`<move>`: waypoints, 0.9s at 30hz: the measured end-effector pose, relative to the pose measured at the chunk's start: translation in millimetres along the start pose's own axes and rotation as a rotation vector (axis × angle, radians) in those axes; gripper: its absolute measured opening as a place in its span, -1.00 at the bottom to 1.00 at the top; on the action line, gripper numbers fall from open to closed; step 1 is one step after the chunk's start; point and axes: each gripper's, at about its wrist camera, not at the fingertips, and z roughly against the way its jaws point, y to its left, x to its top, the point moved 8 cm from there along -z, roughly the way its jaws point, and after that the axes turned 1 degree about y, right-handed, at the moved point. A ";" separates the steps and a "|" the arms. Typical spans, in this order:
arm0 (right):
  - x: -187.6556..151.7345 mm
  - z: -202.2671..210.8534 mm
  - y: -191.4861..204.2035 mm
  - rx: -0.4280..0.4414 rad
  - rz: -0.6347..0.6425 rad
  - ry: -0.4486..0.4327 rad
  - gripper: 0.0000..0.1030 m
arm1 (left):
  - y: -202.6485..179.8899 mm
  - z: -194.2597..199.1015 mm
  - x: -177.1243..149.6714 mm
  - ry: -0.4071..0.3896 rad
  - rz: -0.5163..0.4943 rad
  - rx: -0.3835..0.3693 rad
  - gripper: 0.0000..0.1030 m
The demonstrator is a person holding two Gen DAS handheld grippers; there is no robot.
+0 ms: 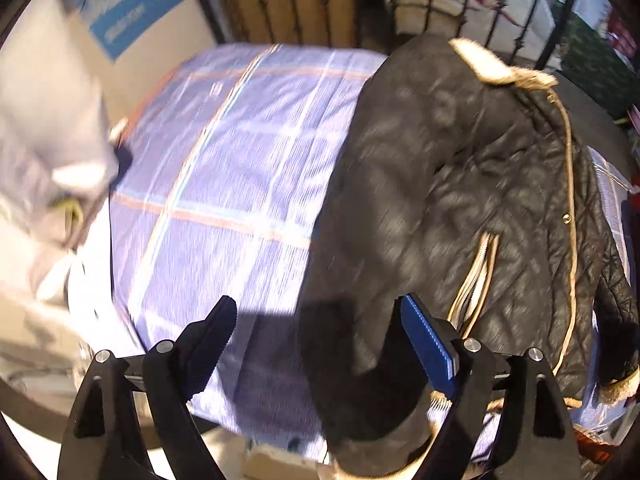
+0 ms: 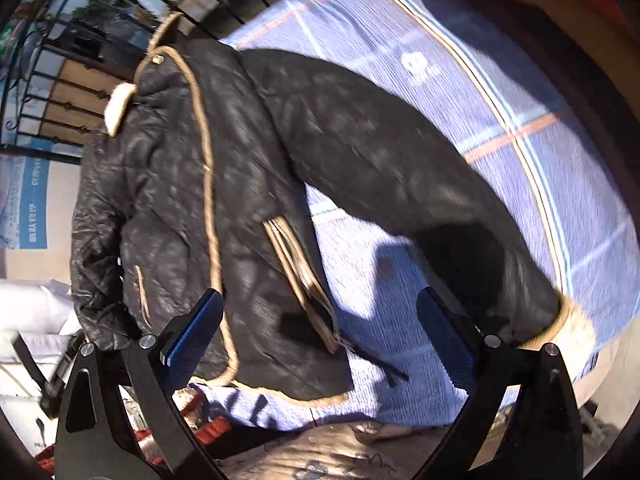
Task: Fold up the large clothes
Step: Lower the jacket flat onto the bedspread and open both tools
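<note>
Jacket: black quilted jacket with tan piping and fleece collar (image 1: pixel 472 184), spread on blue plaid sheet (image 1: pixel 240 168), collar at far edge
Sleeve (image 2: pixel 384 152): stretched across sheet
Left gripper (image 1: pixel 316 340): released, nothing gripped
Right gripper (image 2: pixel 320 332): released, nothing gripped

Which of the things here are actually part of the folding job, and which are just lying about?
Part of the job:
black quilted jacket
left claw, open
right claw, open
checked sheet it lies on

Just lying about:
iron railing
blue-printed cardboard box
</note>
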 end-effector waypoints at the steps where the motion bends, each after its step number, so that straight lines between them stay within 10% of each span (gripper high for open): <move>1: -5.5 -4.9 -1.1 0.002 -0.011 0.014 0.86 | 3.1 -5.7 -4.9 0.021 0.027 -0.026 0.60; 10: -31.3 13.4 72.0 0.026 0.156 0.025 0.86 | -41.8 -29.9 -6.0 0.035 -0.034 -0.006 0.75; 12: -37.7 13.1 79.2 0.011 0.199 0.026 0.86 | -45.2 -40.9 -1.9 0.023 -0.079 0.050 0.54; 15: -42.5 16.1 78.5 -0.001 0.203 0.018 0.86 | -35.1 -58.9 0.9 0.060 -0.071 0.060 -0.38; 19: -42.6 23.6 63.9 -0.013 0.147 -0.009 0.86 | 23.9 -59.0 21.3 0.056 0.122 0.030 -0.79; 27: -51.1 30.8 47.1 -0.031 0.087 -0.032 0.86 | 203.2 13.9 143.2 -0.207 0.301 0.198 -0.83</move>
